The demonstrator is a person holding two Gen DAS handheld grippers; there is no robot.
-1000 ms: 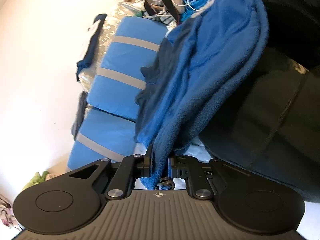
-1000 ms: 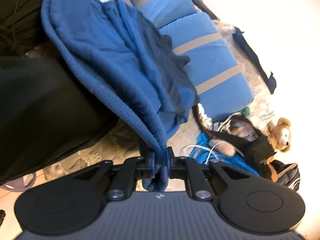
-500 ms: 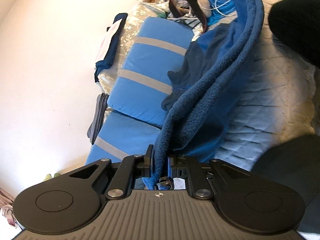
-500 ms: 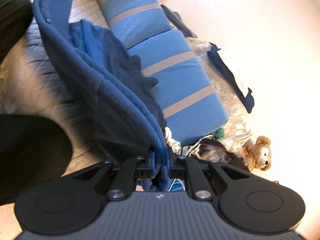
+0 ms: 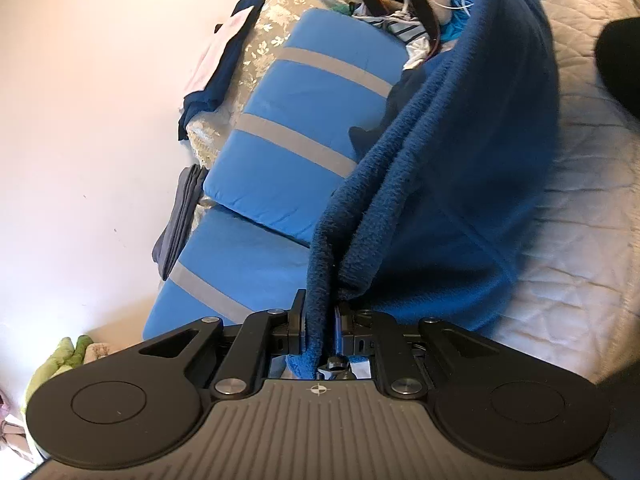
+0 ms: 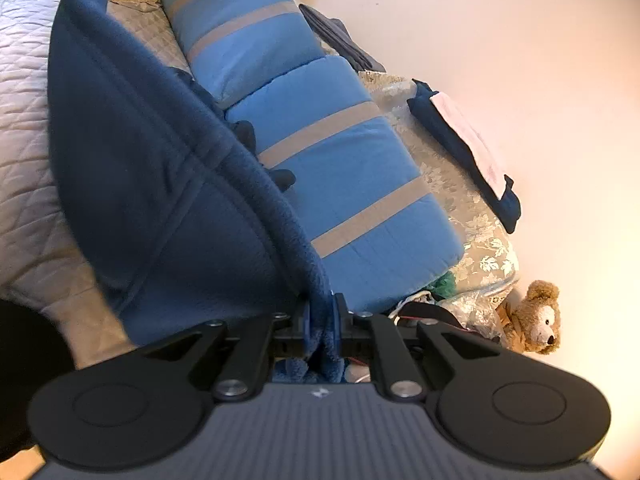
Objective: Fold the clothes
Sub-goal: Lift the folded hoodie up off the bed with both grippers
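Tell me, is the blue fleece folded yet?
Not yet. The fleece hangs stretched above the bed, its edge pinched by the left gripper and right gripper.

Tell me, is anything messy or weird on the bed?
Yes: a tangled heap of cables, straps and clothes sits by the striped blue cushion, and a brown teddy bear leans, tilted, at the bed's edge.

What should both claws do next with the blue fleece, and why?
Probably spread apart and lower it flat onto the quilt. Each claw, left and right, is shut on an edge of the fleece, which hangs bunched and creased between them above the bed.
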